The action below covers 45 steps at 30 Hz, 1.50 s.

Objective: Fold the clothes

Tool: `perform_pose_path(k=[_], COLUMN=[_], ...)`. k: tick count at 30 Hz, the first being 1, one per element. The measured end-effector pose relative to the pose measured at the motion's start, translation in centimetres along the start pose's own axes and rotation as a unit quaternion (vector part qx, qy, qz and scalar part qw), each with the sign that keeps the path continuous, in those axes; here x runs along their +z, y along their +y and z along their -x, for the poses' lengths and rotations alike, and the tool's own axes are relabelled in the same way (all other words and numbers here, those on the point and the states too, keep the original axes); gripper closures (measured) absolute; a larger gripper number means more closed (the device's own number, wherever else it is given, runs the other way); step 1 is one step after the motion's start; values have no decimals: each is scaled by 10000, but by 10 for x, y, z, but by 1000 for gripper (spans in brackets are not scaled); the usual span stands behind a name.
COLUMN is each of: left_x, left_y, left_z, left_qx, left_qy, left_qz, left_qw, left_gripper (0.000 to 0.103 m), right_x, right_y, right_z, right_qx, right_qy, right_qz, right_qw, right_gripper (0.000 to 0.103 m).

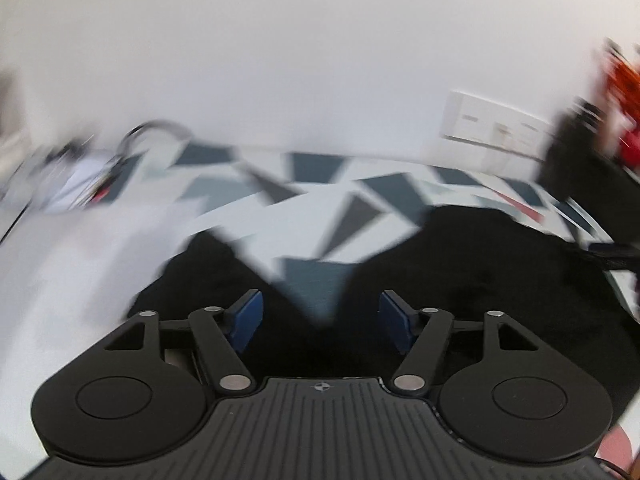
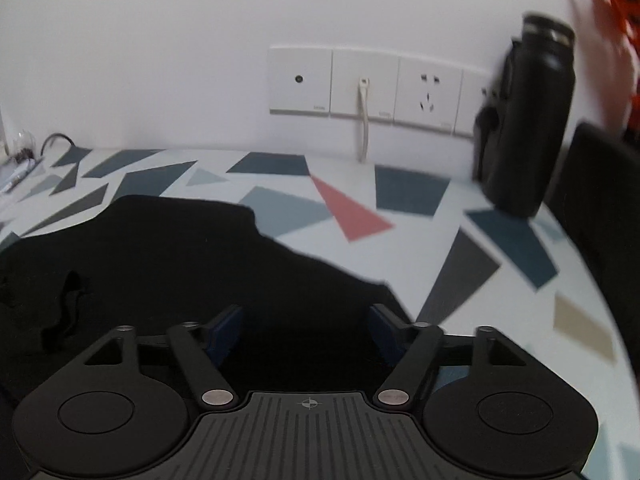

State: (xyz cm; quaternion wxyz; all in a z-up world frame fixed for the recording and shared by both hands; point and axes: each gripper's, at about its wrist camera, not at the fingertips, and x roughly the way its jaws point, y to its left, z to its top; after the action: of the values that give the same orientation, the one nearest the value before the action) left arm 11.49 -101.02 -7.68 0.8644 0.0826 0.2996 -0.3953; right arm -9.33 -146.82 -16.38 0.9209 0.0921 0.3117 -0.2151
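Black garment (image 2: 168,264) spread on a table with a geometric-patterned cloth (image 2: 400,236), left gripper (image 1: 320,320) and right gripper (image 2: 306,332) poised above it, jaws apart and empty, black bottle (image 2: 528,120) by wall sockets (image 2: 380,84)

Bare patterned worktop (image 2: 280,184) lies open from 11 to 1 o'clock beyond the black garment (image 2: 192,264). At 2 o'clock a black flask (image 2: 528,120) stands against the wall, beside the socket panel (image 2: 368,84) and its hanging cable (image 2: 363,124). Blurred clutter (image 1: 76,172) crowds 10 o'clock.
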Motion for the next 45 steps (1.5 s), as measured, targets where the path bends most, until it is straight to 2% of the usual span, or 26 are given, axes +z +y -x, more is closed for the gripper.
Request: perform_pose_path(k=[1, 3, 6, 9, 10, 12, 16, 19, 22, 23, 24, 25, 26, 27, 29, 32, 35, 36, 38, 41, 43, 45], left_x=[3, 6, 6, 5, 5, 3, -5, -11, -13, -13, -12, -11, -8, -5, 2, 12, 6, 3, -4, -1, 3, 1], left_y=[-14, -43, -79, -108, -117, -131, -156, -169, -171, -171, -170, -167, -161, -153, -131, -85, -31, -16, -4, -30, -68, -110], left_z=[0, -5, -18, -28, -31, -39, -57, -66, -73, -74, -75, -75, -75, -74, -68, -52, -32, -27, -23, -28, -31, -39], left_qx=[-110, -368, -644, -847, -899, -902, -862, -672, -492, -429, -369, -367, -473, -634, -796, -568, -137, 50, 220, -135, -384, -524], left_qy=[6, 87, 233, 295, 308, 358, 525, 531, 428, 342, 267, 239, 258, 280, 201, -154, -460, -521, -458, -313, -375, -311], left_qz=[-187, -440, -644, -794, -849, -1028, -1474, -1756, -1830, -1840, -1815, -1719, -1531, -1279, -738, 206, 1234, 1458, 1551, 959, 122, -714], left_qw=[9998, 9983, 9956, 9928, 9918, 9900, 9839, 9807, 9809, 9814, 9823, 9841, 9867, 9894, 9939, 9981, 9912, 9879, 9866, 9948, 9985, 9956], left_gripper=[26, 21, 20, 20, 20, 20, 20, 20, 22, 33, 54, 68, 91, 93, 93, 93, 93, 93, 89, 53, 50, 50], right_x=[-4, -9, -12, -10, -10, -12, -24, -27, -28, -29, -29, -30, -30, -31, -31, -31, -30, -30, -30, -31, -31, -31], right_y=[-1, -2, 2, 6, 7, 6, 5, 6, 8, 9, 11, 13, 15, 16, 17, 15, 13, 13, 17, 25, 27, 24], right_z=[1, 5, 17, 41, 48, 49, 29, 27, 22, 21, 20, 19, 18, 18, 18, 18, 19, 18, 17, 14, 15, 16], right_qx=[58, 80, -44, 128, 223, 276, 116, 109, 84, 36, 29, 22, 14, 3, -4, 20, 32, 11, -52, -187, -244, -262], right_qy=[-37, -81, -154, -427, -508, -526, -277, -297, -149, -93, -65, -38, -16, -16, -14, -16, -25, -22, 17, 62, 34, 26], right_qz=[-69, -116, -53, 82, 126, 124, 116, 129, 163, 189, 249, 308, 364, 409, 442, 385, 325, 334, 432, 634, 687, 607], right_qw=[10000, 9999, 9999, 9990, 9984, 9982, 9995, 9994, 9997, 9998, 9997, 9995, 9993, 9992, 9990, 9993, 9995, 9994, 9991, 9978, 9973, 9978], right_gripper=[24, 21, 20, 1, 1, 1, 1, 1, 1, 1, 1, 1, 1, 1, 1, 1, 1, 1, 1, 1, 1, 1])
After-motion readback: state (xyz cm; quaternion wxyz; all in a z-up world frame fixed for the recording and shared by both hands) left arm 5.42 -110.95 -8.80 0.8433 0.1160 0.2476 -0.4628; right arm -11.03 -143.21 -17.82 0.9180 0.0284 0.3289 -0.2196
